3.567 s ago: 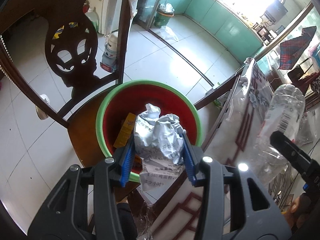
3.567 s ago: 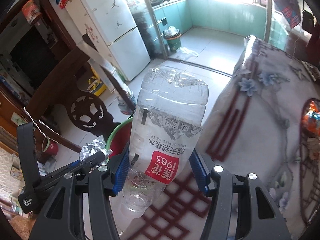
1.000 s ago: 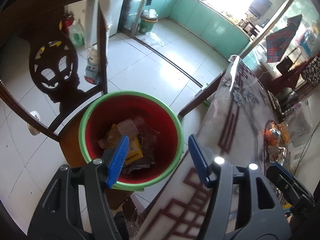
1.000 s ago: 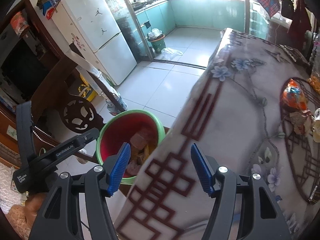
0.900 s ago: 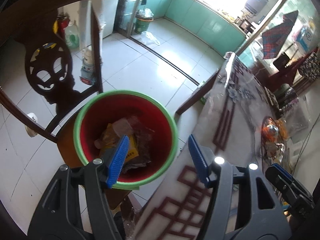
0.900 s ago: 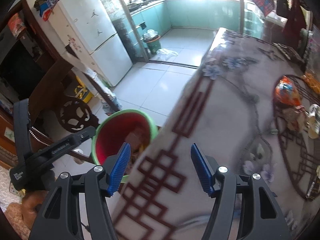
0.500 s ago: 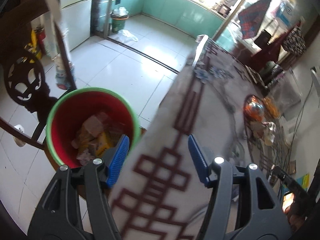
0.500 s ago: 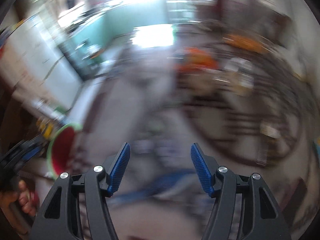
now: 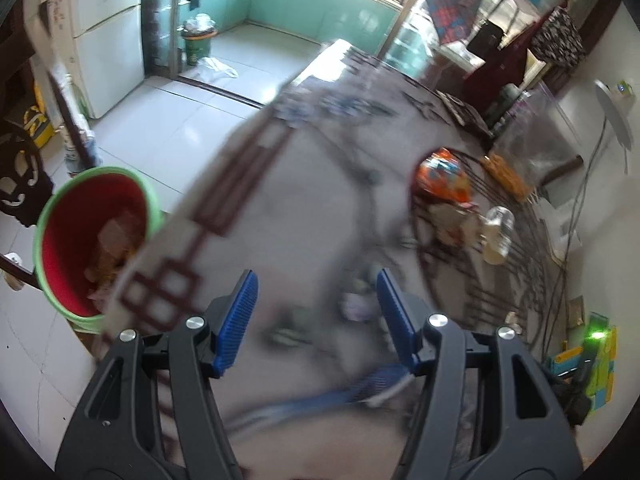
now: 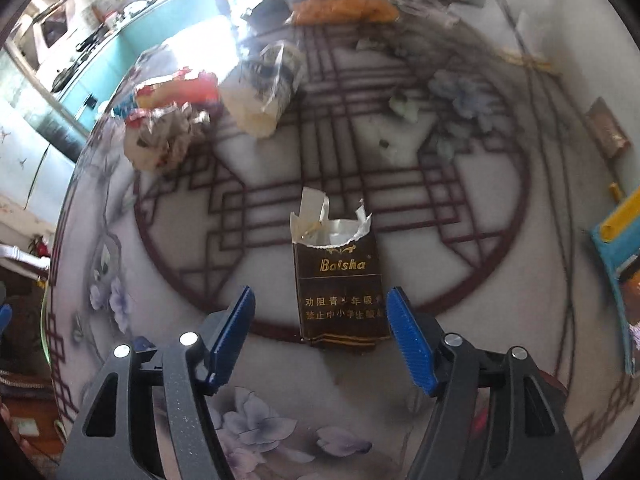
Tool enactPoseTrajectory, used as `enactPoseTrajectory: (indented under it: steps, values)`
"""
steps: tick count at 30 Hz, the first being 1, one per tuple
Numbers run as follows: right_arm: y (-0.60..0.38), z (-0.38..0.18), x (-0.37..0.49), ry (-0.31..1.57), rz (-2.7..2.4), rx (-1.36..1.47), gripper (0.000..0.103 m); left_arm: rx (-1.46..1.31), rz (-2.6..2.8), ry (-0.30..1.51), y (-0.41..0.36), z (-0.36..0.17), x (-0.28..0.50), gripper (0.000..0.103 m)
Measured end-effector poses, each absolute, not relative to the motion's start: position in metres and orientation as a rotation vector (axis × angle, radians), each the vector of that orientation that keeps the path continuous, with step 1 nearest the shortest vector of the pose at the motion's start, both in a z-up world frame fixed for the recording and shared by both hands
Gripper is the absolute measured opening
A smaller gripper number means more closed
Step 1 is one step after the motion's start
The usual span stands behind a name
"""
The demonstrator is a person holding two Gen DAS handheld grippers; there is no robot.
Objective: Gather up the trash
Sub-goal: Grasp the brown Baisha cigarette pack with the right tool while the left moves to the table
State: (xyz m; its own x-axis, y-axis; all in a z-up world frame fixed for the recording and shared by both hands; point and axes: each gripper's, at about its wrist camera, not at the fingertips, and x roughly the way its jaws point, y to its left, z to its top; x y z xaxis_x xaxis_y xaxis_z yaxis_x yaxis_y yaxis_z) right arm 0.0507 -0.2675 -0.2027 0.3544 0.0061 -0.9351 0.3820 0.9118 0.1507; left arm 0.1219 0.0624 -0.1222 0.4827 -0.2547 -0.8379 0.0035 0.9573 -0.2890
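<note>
A torn-open brown cigarette pack marked Baisha lies on the patterned tablecloth, between and just beyond the open, empty right gripper. Farther back lie crumpled paper, a red wrapper and a lying plastic bottle. The left gripper is open and empty above the blurred tablecloth. The red bin with a green rim stands off the table's left edge with trash inside. An orange wrapper and a bottle lie on the table to the right.
A dark carved chair stands behind the bin. A white fridge and a small green waste bin are on the tiled floor beyond. Blue and yellow plastic items sit at the table's right edge.
Both grippers let their trash go into the bin, then swung right from the bin over the table. The right gripper now faces the cigarette pack; the left view is still blurred.
</note>
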Motion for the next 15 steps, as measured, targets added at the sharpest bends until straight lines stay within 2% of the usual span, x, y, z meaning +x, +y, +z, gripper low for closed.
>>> enactPoseTrajectory:
  steps: [4,6,15]
  values:
    - [-0.273,-0.209,0.059,1.200,-0.191,0.362,0.065,-0.228,-0.206,1.065,0.020,-0.121,0.129,0.059]
    - [-0.276,-0.213,0.061,1.210,-0.165,0.351,0.046,-0.220,-0.224,1.068,-0.001,-0.121,0.135,0.059]
    - [-0.292,-0.194,0.054,1.135,-0.098,0.368,0.044,-0.211,-0.312,1.110,-0.088,-0.141,0.175,0.059]
